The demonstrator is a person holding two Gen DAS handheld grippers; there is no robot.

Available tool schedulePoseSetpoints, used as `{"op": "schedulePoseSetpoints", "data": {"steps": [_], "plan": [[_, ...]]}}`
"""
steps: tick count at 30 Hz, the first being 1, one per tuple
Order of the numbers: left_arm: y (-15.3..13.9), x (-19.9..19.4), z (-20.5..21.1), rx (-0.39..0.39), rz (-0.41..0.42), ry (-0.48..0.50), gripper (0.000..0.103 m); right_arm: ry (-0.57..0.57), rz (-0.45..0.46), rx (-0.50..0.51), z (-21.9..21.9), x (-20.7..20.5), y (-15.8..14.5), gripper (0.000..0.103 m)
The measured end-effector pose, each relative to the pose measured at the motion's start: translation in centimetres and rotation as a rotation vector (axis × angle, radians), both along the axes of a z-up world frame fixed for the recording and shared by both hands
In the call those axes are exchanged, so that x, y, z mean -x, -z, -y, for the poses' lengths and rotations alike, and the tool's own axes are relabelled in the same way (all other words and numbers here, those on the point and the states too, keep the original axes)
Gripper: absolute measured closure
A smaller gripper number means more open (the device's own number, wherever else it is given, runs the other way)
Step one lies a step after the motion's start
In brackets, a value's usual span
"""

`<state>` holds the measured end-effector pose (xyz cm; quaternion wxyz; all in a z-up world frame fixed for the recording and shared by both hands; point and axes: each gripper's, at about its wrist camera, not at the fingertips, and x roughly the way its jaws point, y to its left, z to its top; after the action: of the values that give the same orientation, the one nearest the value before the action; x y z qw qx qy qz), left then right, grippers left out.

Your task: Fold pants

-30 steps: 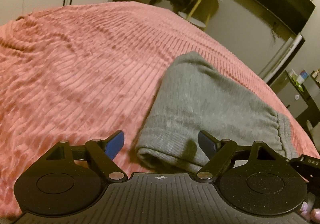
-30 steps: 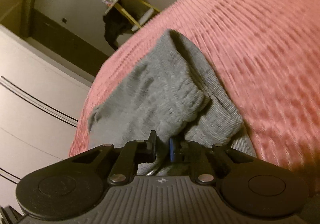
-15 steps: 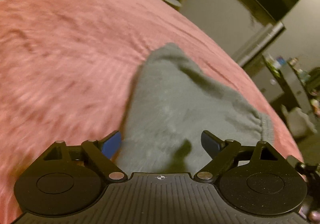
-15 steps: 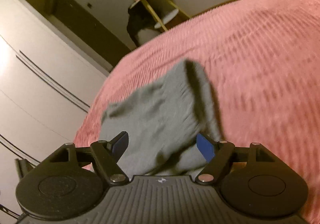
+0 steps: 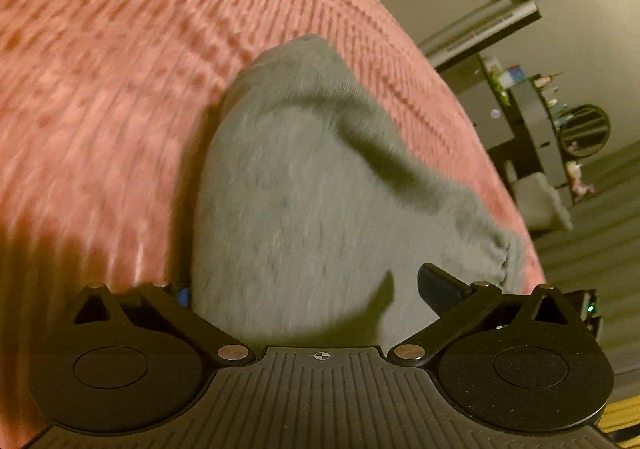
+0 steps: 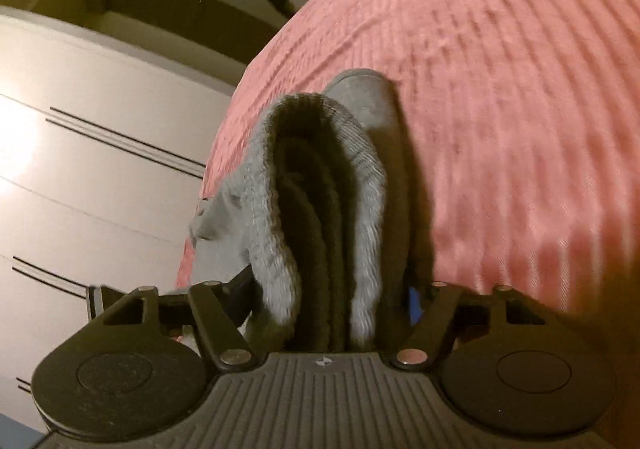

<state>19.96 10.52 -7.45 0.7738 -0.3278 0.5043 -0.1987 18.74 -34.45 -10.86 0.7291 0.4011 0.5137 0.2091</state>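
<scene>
While my left tongs (image 5: 308,293) spread toward their widest, they straddle the near end of the grey pants (image 5: 304,185), which lie as a folded bundle on the pink ribbed bedspread (image 5: 120,89). One finger sits at the bundle's left edge, the other over the cloth; neither pad presses, so nothing is held on this side.

My right tongs (image 6: 328,301) are closing around the stacked layers at the pants' (image 6: 320,169) other end. The folded layers and ribbed cuff sit between the jaws; blur hides whether the pads have bitten yet, so I count them as apart.

Procedure for this step, as I judge it:
1. Take all layers in one bite on each side; a partial bite would let the stack slide apart.
2. Seat each lower finger beneath the bundle without catching the bedspread.
3. Move both ends together and keep them level.

Clearances: the bundle lies near the bed's edge, with the white wardrobe (image 6: 80,169) beyond it in the right view and a dark shelf unit (image 5: 536,129) in the left. Open bedspread extends well away on the other side; any shift should go that way.
</scene>
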Motion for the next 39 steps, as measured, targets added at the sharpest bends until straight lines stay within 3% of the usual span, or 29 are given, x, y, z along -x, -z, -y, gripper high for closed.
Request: {"op": "schedulePoseSetpoints", "data": {"steps": [3,4,5,6,9,11,13,16,19,22,25,26,27,29,33,37,39], "plan": [[0.2,-0.5,0.3,0.01,0.028,-0.019,0.001,-0.01,0.001,-0.009,-0.7,-0.6,0.3,0.045],[0.1,-0.3,0.6,-0.012,0.049,-0.023,0.009,-0.012,0.004,-0.003,-1.0,-0.7,0.2,0.046],[-0.2,0.0,0.9,-0.06,0.074,-0.026,0.029,-0.012,0.008,0.007,-1.3,-0.7,-0.1,0.047],[-0.3,0.2,0.9,-0.105,0.089,-0.028,0.037,-0.015,0.02,0.021,-1.5,-0.5,-0.4,0.047],[-0.3,0.6,-0.1,-0.06,0.076,-0.058,0.052,-0.018,0.049,0.075,-2.6,-0.5,-1.5,0.049],[-1.1,1.0,0.2,-0.083,0.097,-0.064,0.062,-0.023,0.076,0.09,-3.2,-0.2,-2.5,0.05],[-2.3,1.3,0.7,-0.117,0.134,-0.056,0.068,-0.024,0.112,0.074,-3.7,-0.5,-3.5,0.051],[-4.5,1.3,1.4,-0.11,0.186,-0.054,0.071,-0.043,0.177,0.067,-4.6,-0.7,-5.8,0.053],[-7.0,1.1,1.4,-0.055,0.244,-0.055,0.071,-0.057,0.231,0.072,-5.2,-1.3,-8.2,0.053],[-9.6,0.2,2.3,-0.115,0.326,-0.064,0.066,-0.036,0.284,0.1,-4.6,-2.0,-10.2,0.052],[-10.5,-0.7,2.5,-0.209,0.302,-0.185,0.043,0.037,0.306,0.222,-3.3,-3.3,-12.1,0.035],[-10.6,-0.5,2.5,-0.244,0.302,-0.202,0.036,0.079,0.288,0.291,-2.8,-3.6,-12.4,0.022],[-10.6,-0.1,2.6,-0.273,0.307,-0.201,0.033,0.121,0.275,0.352,-2.4,-3.5,-12.7,0.021],[-10.3,1.1,3.1,-0.325,0.331,-0.183,0.026,0.178,0.314,0.392,-1.5,-2.1,-13.2,0.021],[-8.3,3.2,4.3,-0.34,0.282,-0.158,0.023,0.209,0.286,0.298,-1.3,1.3,-12.2,0.023],[-5.8,4.8,5.6,-0.361,0.198,-0.148,0.022,0.235,0.189,0.248,-2.2,3.0,-8.8,0.038],[-5.1,5.8,6.6,-0.418,0.194,-0.132,0.021,0.264,0.121,0.202,-2.3,3.4,-6.6,0.053]]}}
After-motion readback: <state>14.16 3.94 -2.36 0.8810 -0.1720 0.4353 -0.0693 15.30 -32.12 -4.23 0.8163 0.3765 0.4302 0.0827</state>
